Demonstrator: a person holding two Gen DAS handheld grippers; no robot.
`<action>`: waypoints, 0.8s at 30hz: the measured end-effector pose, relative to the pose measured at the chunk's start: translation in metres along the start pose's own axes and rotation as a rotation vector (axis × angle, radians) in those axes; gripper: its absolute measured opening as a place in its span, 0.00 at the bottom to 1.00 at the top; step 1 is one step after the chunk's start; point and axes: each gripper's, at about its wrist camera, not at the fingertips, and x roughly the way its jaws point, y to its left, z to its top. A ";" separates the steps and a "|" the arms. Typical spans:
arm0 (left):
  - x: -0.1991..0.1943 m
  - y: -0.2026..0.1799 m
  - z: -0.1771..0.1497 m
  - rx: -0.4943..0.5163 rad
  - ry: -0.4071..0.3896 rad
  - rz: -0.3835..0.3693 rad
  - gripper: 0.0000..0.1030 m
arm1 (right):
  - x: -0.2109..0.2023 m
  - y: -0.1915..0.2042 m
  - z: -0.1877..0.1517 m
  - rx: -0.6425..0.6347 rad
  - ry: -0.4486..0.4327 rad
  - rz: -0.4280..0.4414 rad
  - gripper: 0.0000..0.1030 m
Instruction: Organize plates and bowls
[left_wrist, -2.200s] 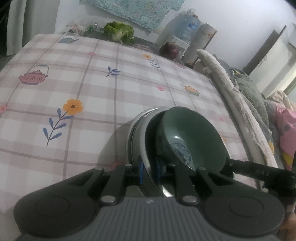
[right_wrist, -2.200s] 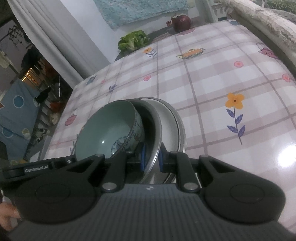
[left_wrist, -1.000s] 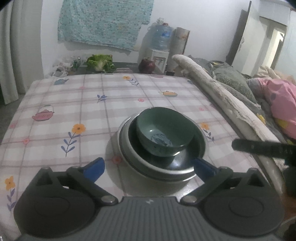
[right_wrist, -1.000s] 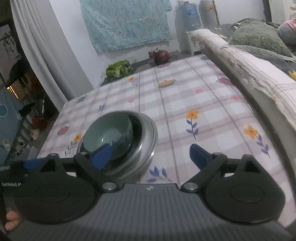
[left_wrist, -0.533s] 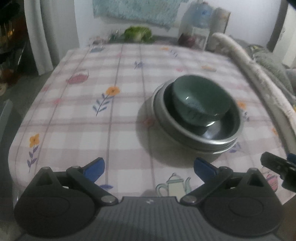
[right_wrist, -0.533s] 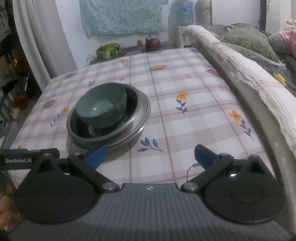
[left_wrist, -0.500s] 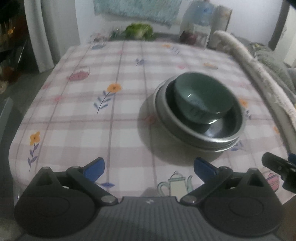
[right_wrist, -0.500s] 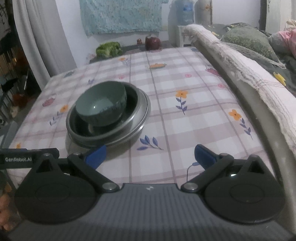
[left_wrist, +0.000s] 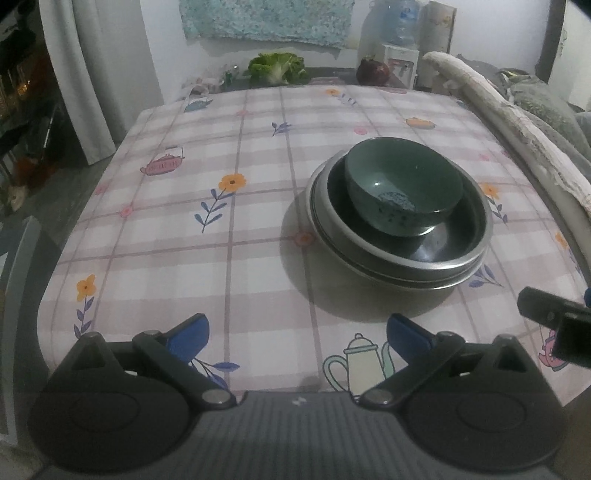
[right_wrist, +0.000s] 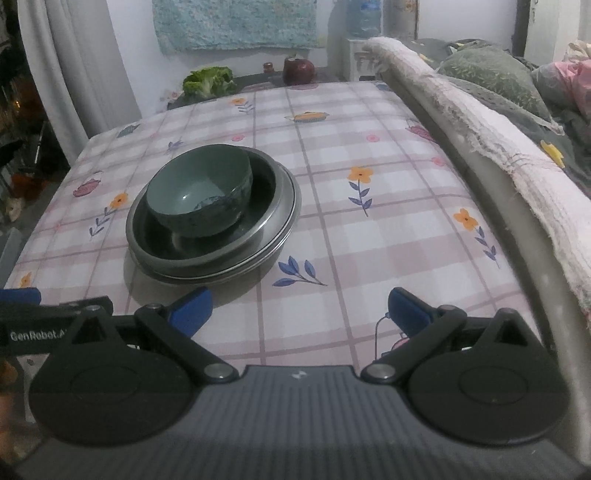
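Grippers both back off wide and empty, left gripper (left_wrist: 297, 334) and right gripper (right_wrist: 299, 306), jaws just opened, leaving green ceramic bowl (left_wrist: 404, 186) nested in stacked round steel plates (left_wrist: 399, 258) — stacking looks done.

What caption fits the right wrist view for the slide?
Green ceramic bowl nested in stacked round metal plates on plaid tablecloth; open right gripper empty.

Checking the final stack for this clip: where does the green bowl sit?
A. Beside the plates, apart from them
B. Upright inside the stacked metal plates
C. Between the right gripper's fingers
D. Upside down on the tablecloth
B: the green bowl stands upright inside the stacked metal plates, with both grippers clear of it.
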 end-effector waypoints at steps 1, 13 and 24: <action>0.000 0.000 0.000 -0.004 0.003 0.000 1.00 | 0.000 0.000 0.001 0.003 -0.002 0.005 0.99; 0.005 0.005 0.001 -0.031 0.024 0.002 0.99 | 0.003 0.004 -0.001 -0.007 0.022 0.028 0.99; 0.005 0.005 0.001 -0.029 0.022 0.007 0.99 | 0.009 0.005 -0.003 0.002 0.040 0.043 0.99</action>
